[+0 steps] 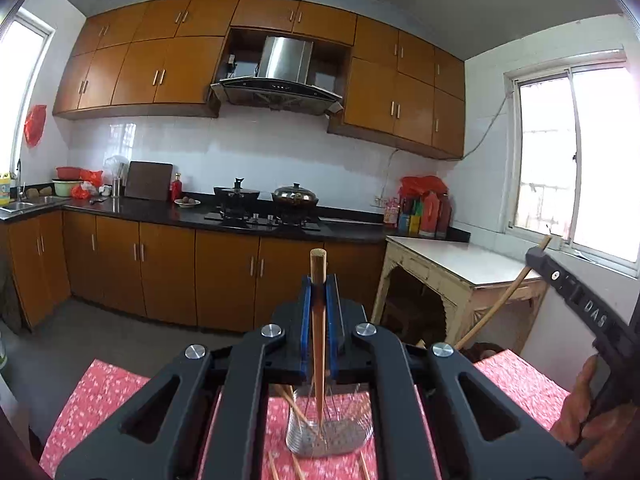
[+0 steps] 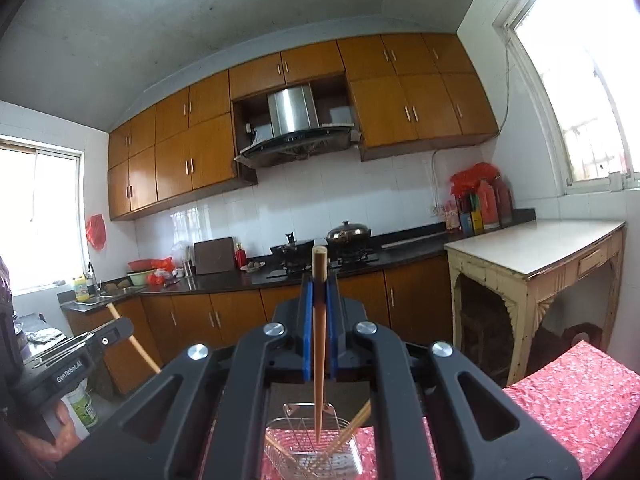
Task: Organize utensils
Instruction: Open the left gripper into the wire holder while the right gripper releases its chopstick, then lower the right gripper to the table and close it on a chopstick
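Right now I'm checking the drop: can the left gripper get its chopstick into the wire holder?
Probably yes: the left gripper holds its chopstick tip-down over the wire holder, whose top looks open.

Kitchen w/ orange-brown wall cabinets [image 1: 168,68] above a white-tiled backsplash [image 1: 260,152] and matching base units under a black countertop [image 1: 160,210]. Steel range hood [image 1: 280,76] sits over a gas hob [image 1: 262,218] — two lidded pans on it. Sink [image 1: 24,202] at far left, by a bright window [image 1: 20,80]. Cream side table [image 1: 460,264] (white top, worn paint) stands under a second window [image 1: 576,156]. Grey floor [image 1: 72,344], daylight from both sides.
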`<state>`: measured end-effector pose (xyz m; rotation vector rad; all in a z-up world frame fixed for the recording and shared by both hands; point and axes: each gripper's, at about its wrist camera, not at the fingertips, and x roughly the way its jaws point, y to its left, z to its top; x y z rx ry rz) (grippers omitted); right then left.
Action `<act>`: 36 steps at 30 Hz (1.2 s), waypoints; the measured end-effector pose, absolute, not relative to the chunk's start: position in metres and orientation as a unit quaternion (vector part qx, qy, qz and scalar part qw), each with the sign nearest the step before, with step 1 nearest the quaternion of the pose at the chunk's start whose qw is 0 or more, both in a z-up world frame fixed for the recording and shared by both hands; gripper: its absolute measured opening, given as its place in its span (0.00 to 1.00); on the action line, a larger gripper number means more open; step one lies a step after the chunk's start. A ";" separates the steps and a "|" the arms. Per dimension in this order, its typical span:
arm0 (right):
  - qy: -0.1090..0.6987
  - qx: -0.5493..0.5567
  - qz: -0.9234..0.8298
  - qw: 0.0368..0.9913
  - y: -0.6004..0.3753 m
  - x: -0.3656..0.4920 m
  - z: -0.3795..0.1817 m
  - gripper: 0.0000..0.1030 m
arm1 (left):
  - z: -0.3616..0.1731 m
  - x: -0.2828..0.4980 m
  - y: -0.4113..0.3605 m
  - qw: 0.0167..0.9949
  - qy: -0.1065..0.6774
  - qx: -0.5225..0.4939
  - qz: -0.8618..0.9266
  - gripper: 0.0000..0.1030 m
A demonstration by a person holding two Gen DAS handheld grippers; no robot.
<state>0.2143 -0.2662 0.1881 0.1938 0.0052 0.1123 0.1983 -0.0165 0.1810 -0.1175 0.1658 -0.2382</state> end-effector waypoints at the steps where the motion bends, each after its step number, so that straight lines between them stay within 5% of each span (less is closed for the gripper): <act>1: 0.008 0.095 0.056 0.994 -0.263 0.226 0.186 0.07 | 0.180 0.204 -0.019 0.988 0.084 -0.059 -0.119 0.06; 21: 0.164 0.102 0.093 0.977 -0.245 0.366 0.112 0.08 | 0.132 0.287 -0.034 0.980 0.166 -0.042 -0.099 0.07; 24: 0.178 0.096 0.085 0.976 -0.244 0.378 0.107 0.14 | 0.133 0.294 -0.034 0.978 0.174 -0.046 -0.102 0.07; 26: 0.168 0.091 0.076 0.979 -0.244 0.374 0.108 0.30 | 0.134 0.292 -0.031 0.979 0.171 -0.050 -0.101 0.13; 29: 0.152 0.088 0.068 0.982 -0.248 0.364 0.111 0.30 | 0.137 0.287 -0.026 0.980 0.166 -0.050 -0.093 0.28; 36: 0.149 0.082 0.053 0.984 -0.261 0.340 0.109 0.30 | 0.140 0.270 -0.010 0.981 0.170 -0.050 -0.077 0.29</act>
